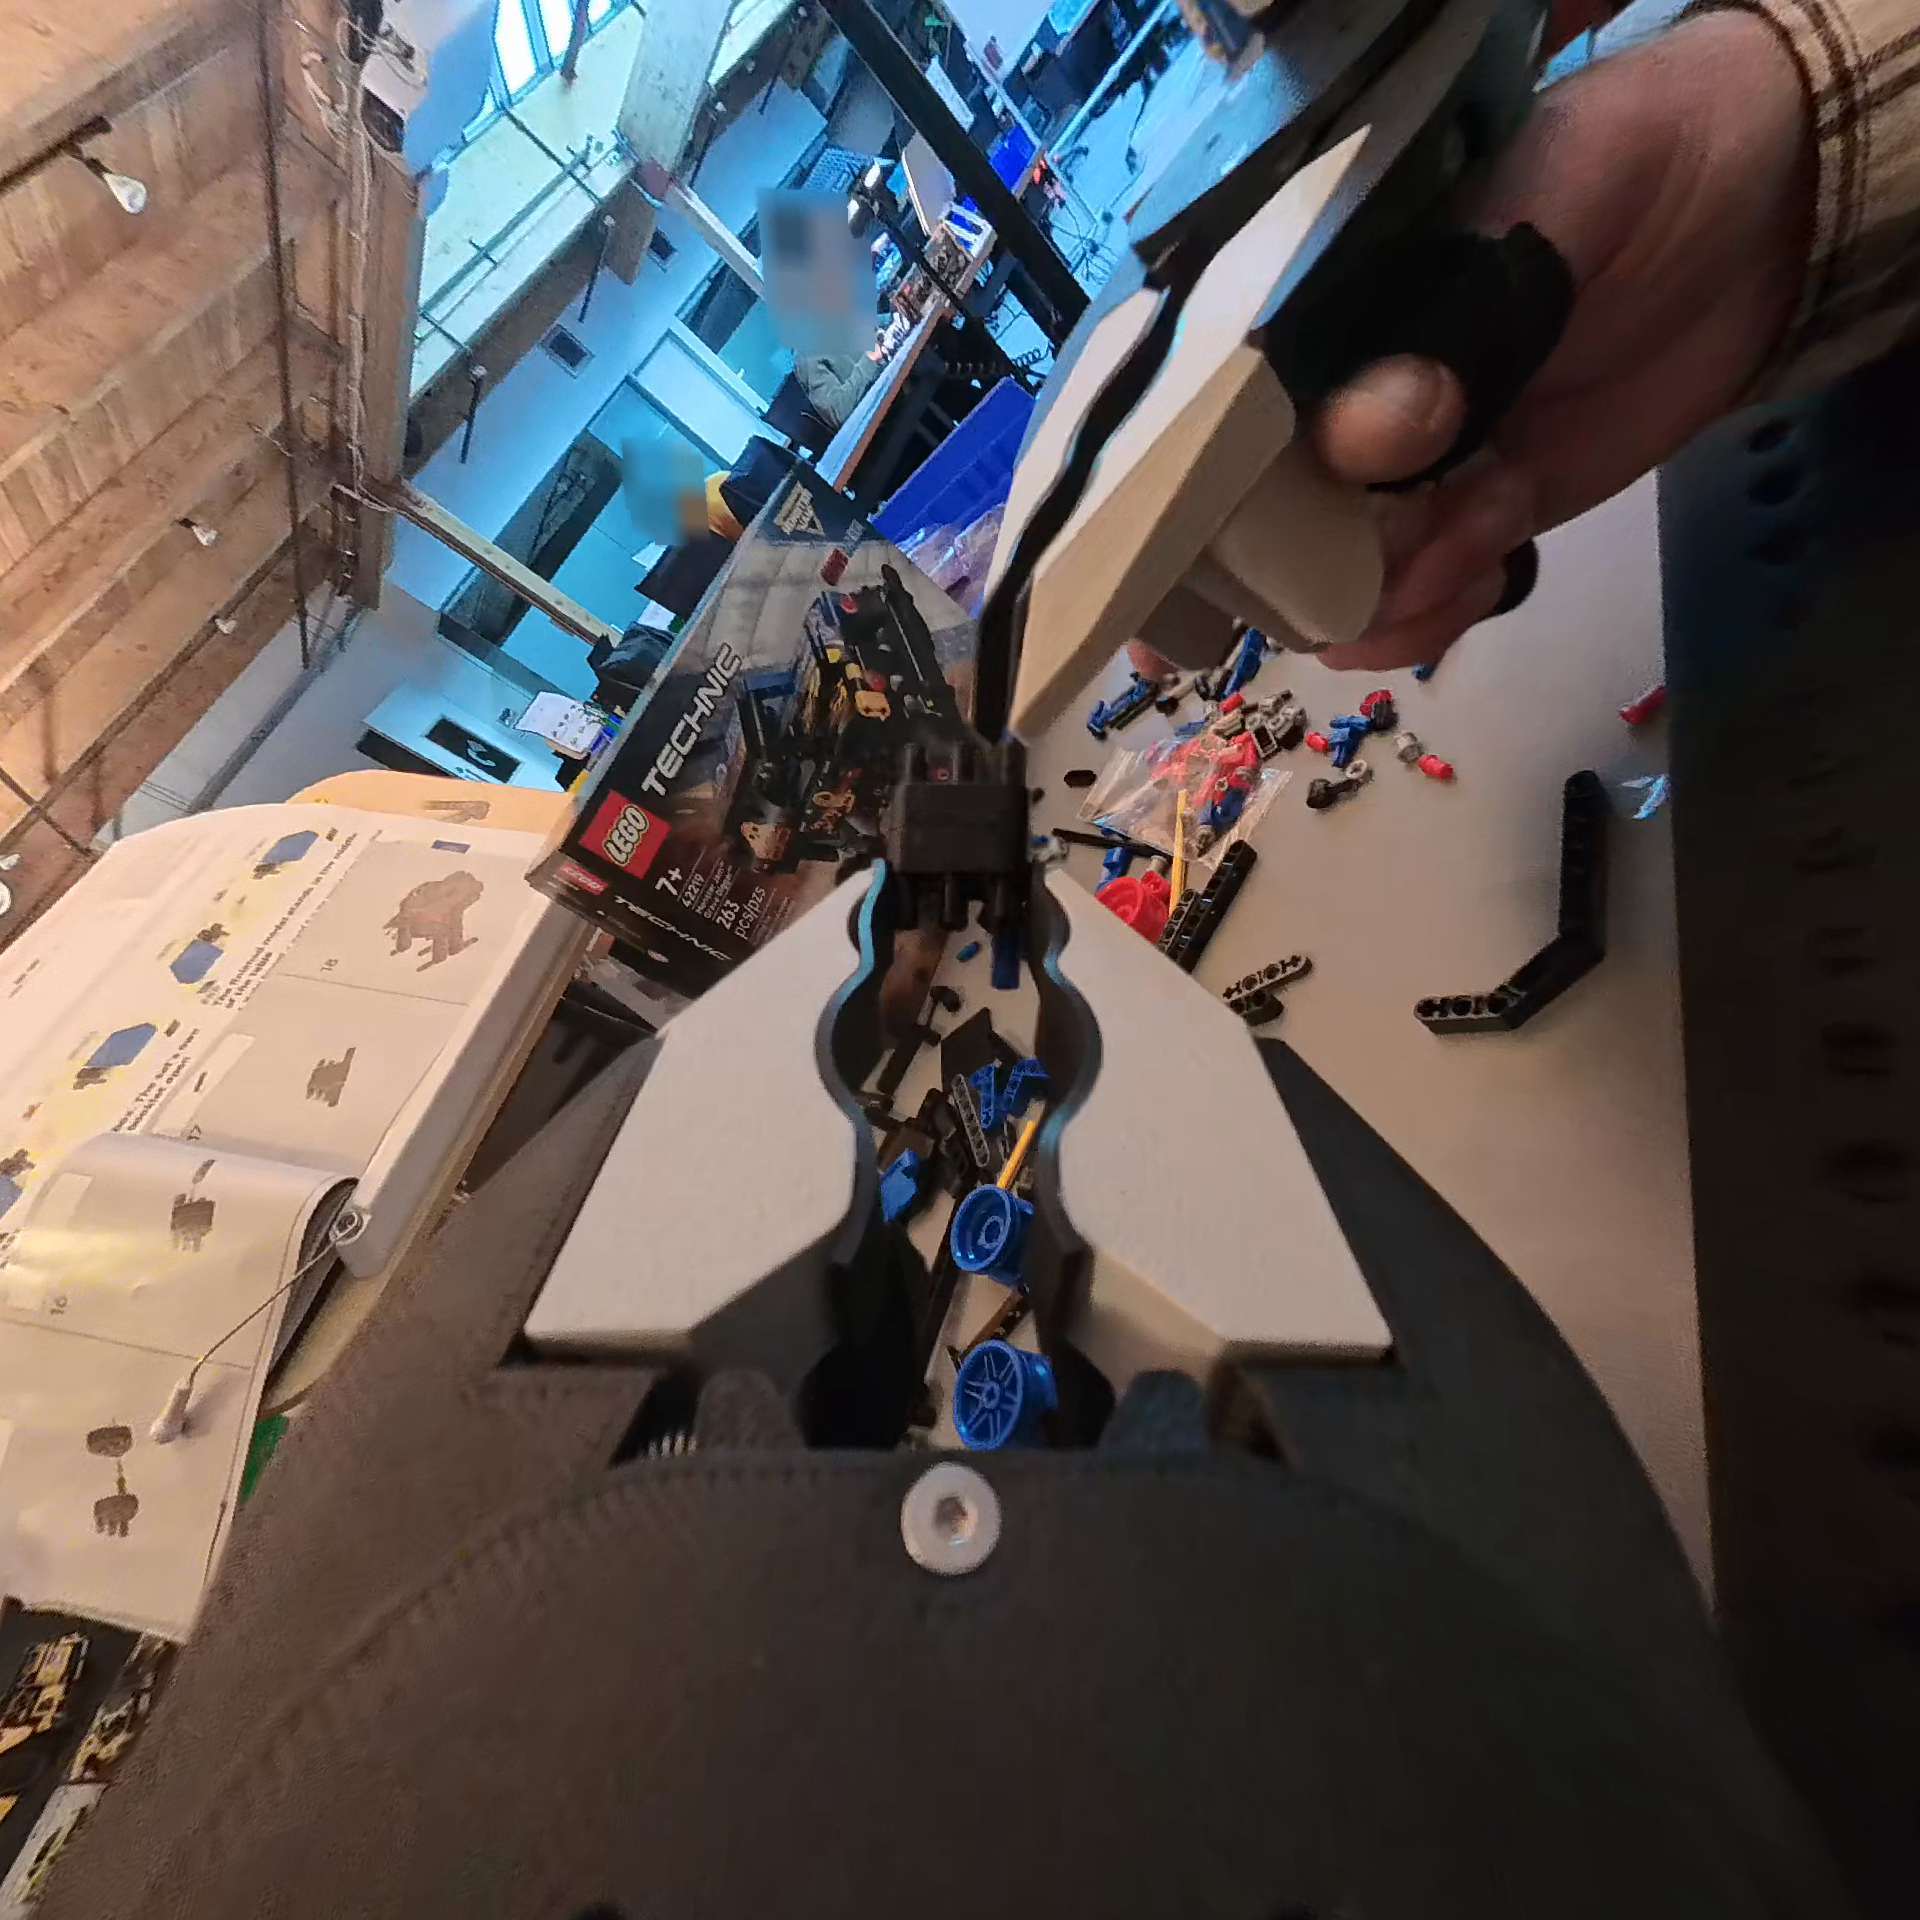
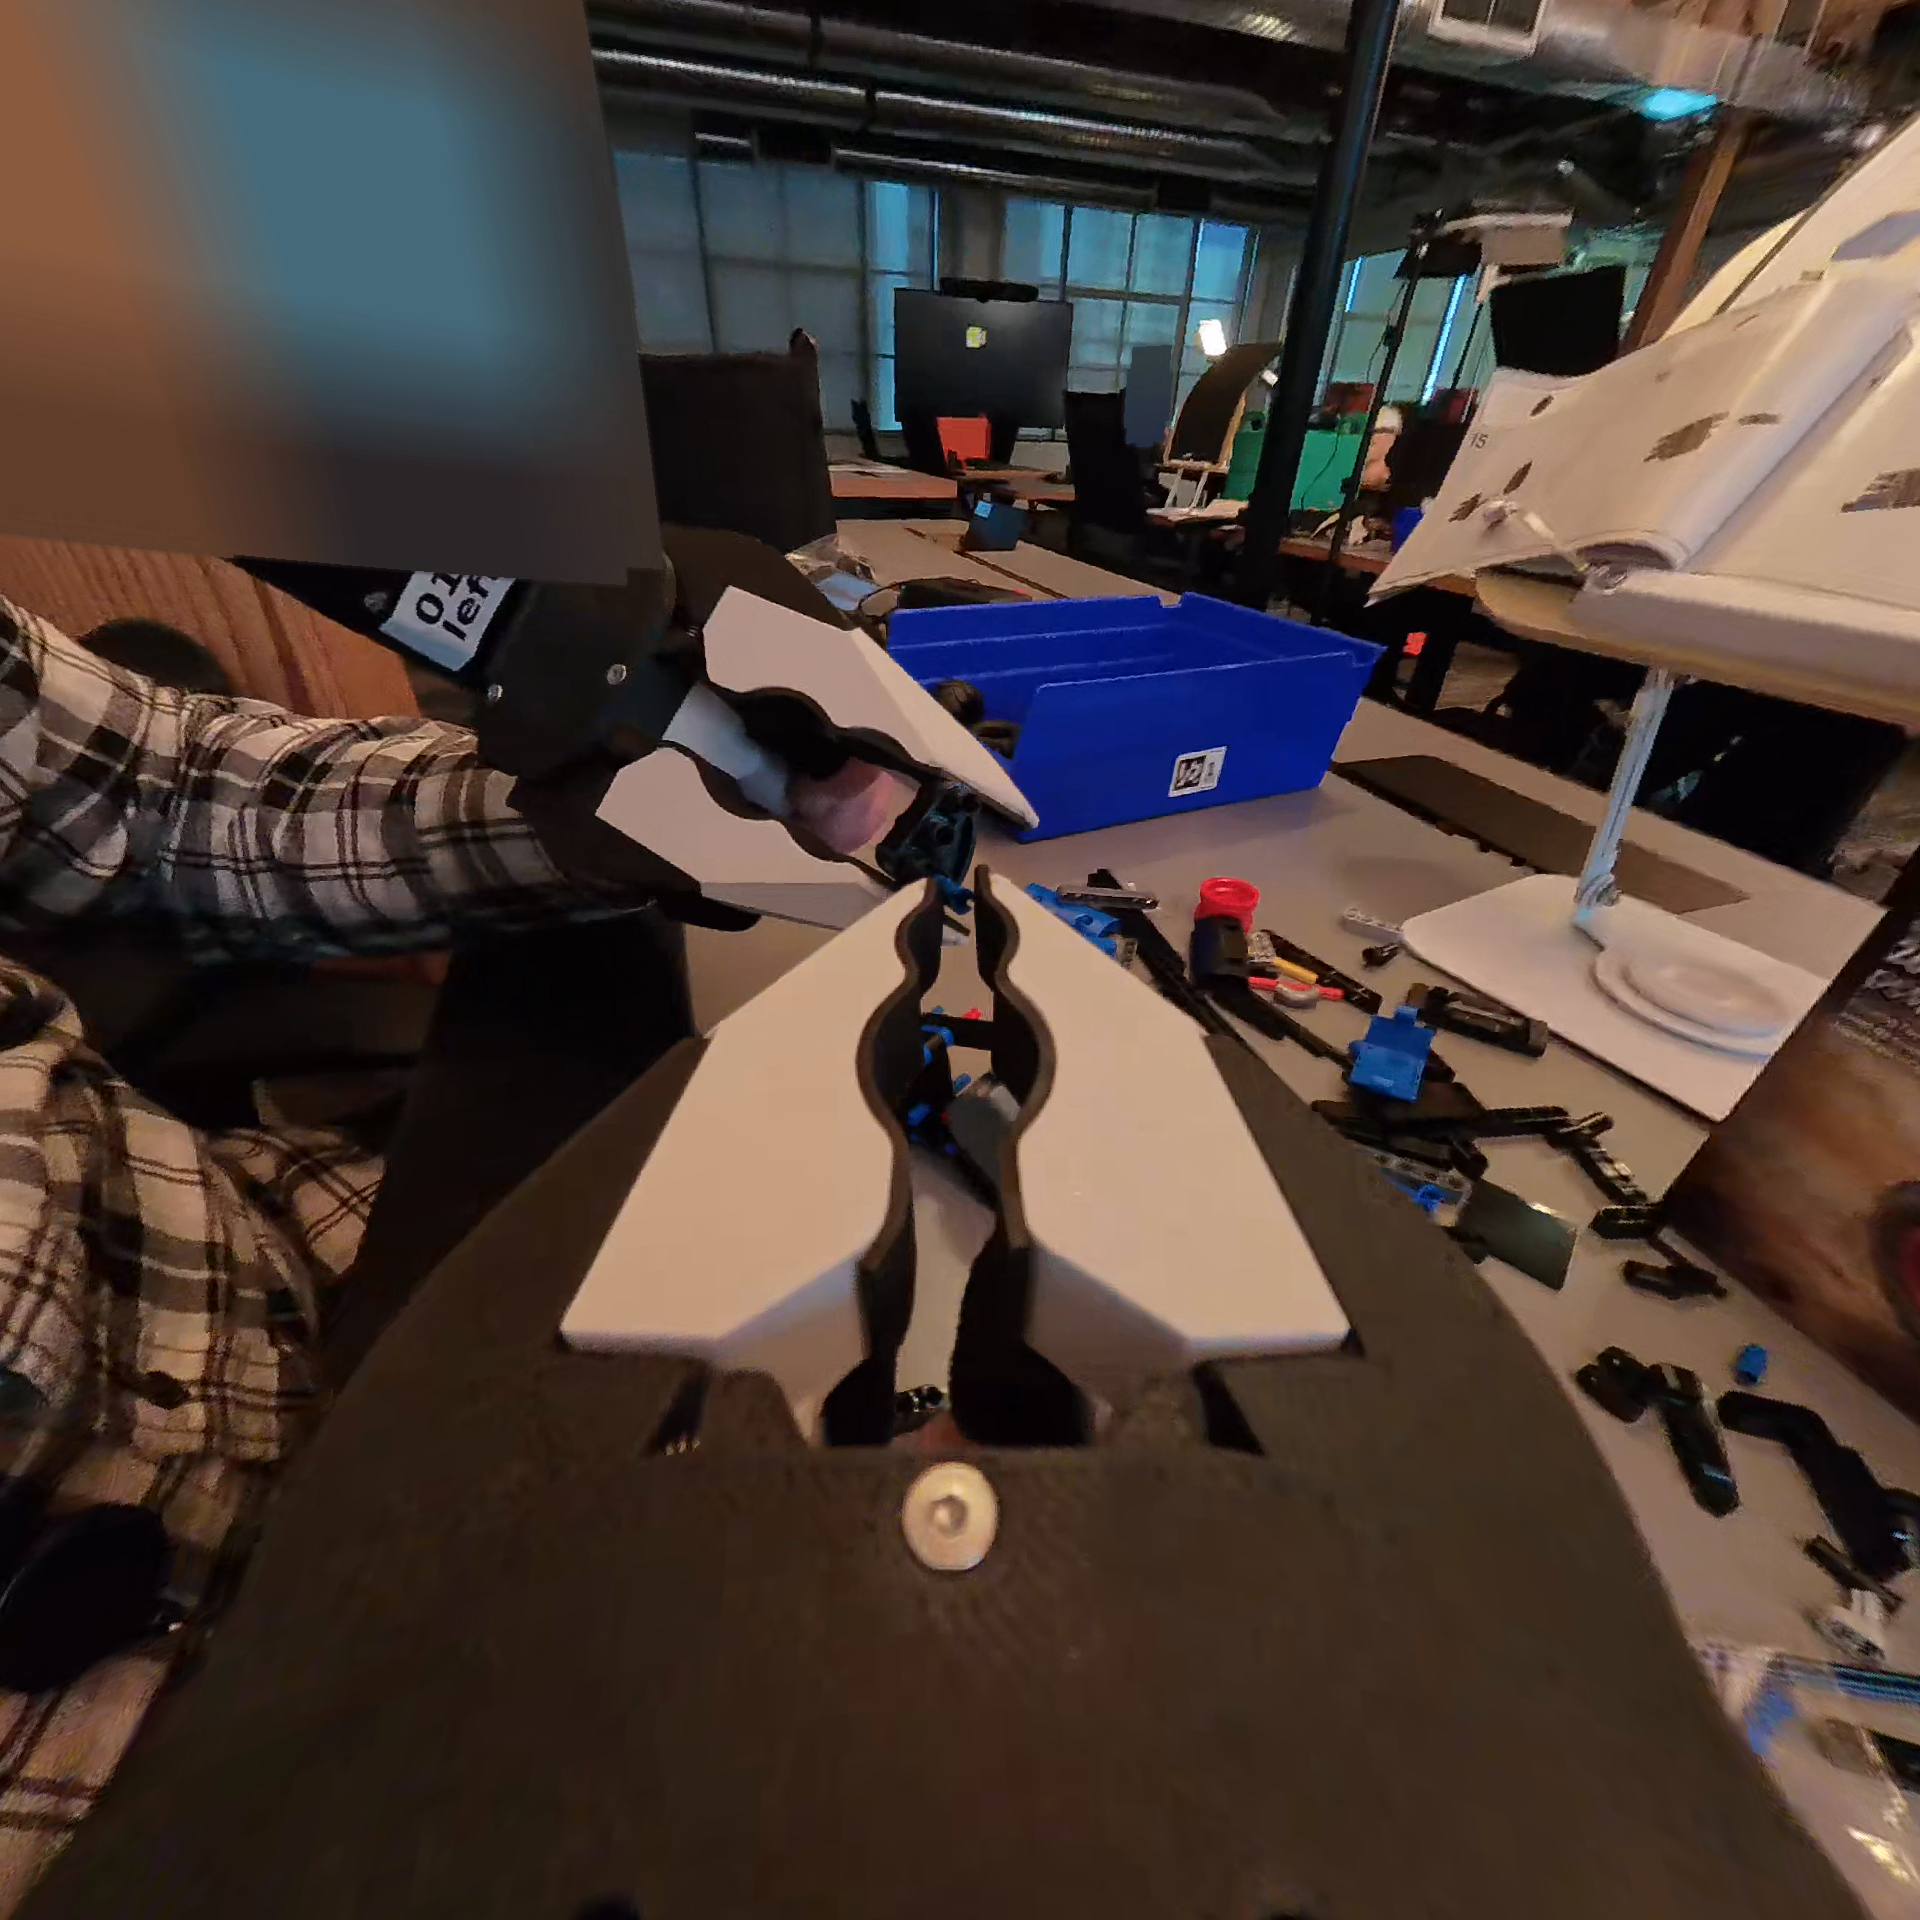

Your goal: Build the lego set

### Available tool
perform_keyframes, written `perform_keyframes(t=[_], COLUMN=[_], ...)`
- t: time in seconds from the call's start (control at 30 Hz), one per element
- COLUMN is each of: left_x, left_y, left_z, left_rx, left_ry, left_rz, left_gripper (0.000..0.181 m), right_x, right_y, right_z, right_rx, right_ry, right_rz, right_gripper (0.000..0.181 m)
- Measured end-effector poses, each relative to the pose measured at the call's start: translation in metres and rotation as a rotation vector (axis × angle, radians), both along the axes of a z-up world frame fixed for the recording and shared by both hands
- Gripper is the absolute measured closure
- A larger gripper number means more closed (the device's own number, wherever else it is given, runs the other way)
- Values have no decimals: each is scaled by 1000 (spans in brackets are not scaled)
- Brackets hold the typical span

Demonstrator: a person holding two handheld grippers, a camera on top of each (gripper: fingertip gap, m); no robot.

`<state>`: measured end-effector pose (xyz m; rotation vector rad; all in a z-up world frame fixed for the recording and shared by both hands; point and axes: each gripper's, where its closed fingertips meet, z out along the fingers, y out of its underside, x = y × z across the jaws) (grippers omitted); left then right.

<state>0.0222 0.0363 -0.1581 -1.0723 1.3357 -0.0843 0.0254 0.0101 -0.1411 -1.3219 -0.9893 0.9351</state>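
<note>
Left gripper [image 1: 956, 883] clamps the small black Lego assembly [image 1: 951, 821]; right gripper [image 2: 961, 883], nearly closed, pinches a tiny blue peg [image 2: 948, 891], so line it up squarely, press gently

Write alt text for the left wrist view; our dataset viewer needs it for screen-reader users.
The left gripper clamps a small black Lego assembly above a table strewn with loose pieces, while the right gripper touches its top. The set's box stands behind.

Around me a dim workshop: tall gridded windows [image 2: 1132, 301] glow blue, a black pillar [image 2: 1314, 312] rises between grey desks [image 2: 1455, 862], exposed brick wall [image 1: 156, 312] beside.
</note>
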Motion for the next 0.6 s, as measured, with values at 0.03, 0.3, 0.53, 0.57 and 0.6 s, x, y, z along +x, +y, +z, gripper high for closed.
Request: perform_keyframes(t=[0.03, 0.3, 0.53, 0.57, 0.6], left_x=[0, 4, 3, 3, 3], left_y=[0, 0, -5, -6, -6], left_z=[-2, -10, -10, -10, -10], left_rx=[3, -4, -22, -21, -17], left_ry=[11, 38, 27, 28, 27], left_rz=[1, -2, -15, -15, -15], left_gripper=[158, 159, 159, 159, 159], right_x=[2, 1, 1, 1, 1], right_y=[0, -4, -5, -4, -3], right_z=[1, -9, -8, -9, -9], right_rx=[10, 33, 24, 20, 17], right_ry=[5, -65, -46, -46, -45], right_rz=[0, 21, 34, 33, 32], right_gripper=[179, 181, 181, 181, 181])
